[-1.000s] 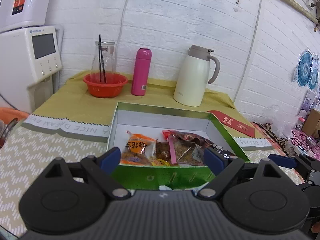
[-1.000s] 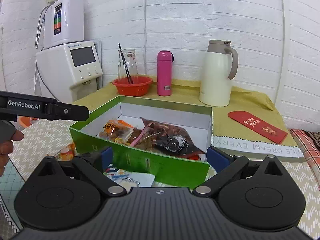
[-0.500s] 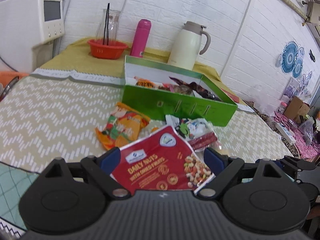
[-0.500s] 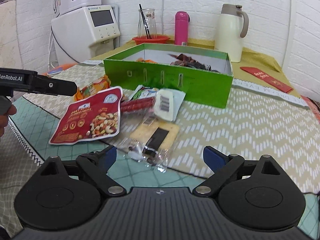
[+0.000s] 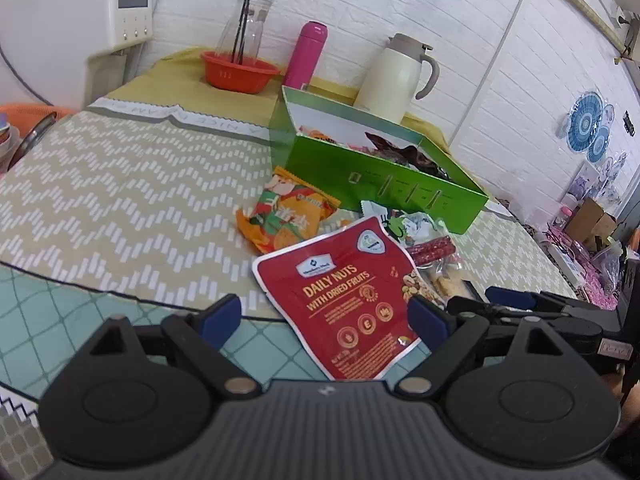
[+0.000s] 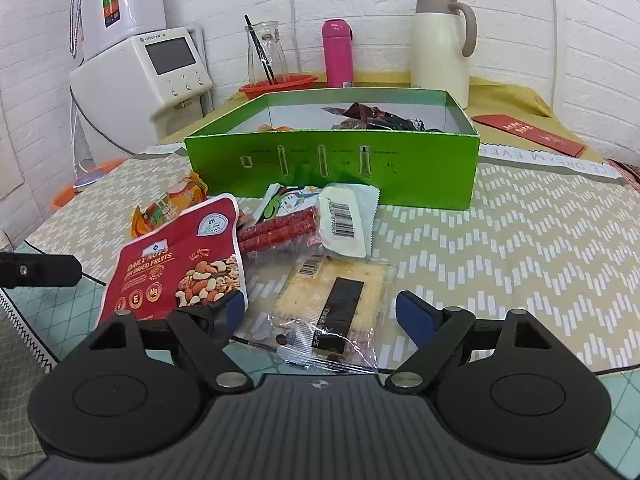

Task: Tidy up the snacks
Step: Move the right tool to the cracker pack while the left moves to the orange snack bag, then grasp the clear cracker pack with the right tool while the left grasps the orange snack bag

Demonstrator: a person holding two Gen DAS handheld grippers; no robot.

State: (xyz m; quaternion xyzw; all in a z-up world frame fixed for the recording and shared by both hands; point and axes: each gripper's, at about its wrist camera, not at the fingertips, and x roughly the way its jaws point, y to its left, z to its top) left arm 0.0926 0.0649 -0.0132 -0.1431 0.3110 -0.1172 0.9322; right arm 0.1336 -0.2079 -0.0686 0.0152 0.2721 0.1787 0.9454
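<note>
A green box (image 5: 384, 184) (image 6: 332, 168) holds several snack packs. In front of it lie a red nuts pouch (image 5: 348, 296) (image 6: 180, 268), an orange pack (image 5: 288, 212) (image 6: 168, 204), red sausage sticks (image 6: 280, 230), a white pack (image 6: 346, 222) and a clear cracker pack (image 6: 328, 304). My left gripper (image 5: 324, 316) is open, with its fingers on either side of the near end of the nuts pouch. My right gripper (image 6: 320, 308) is open over the cracker pack.
A red bowl (image 6: 278, 84) with a glass carafe, a pink bottle (image 6: 338, 52) and a white jug (image 6: 440, 44) stand behind the box. A red envelope (image 6: 528, 134) lies at the right. A white appliance (image 6: 160, 64) stands at the left.
Both grippers have drawn back from over the box and come down low over the loose snacks in front of it. Both stay open.
</note>
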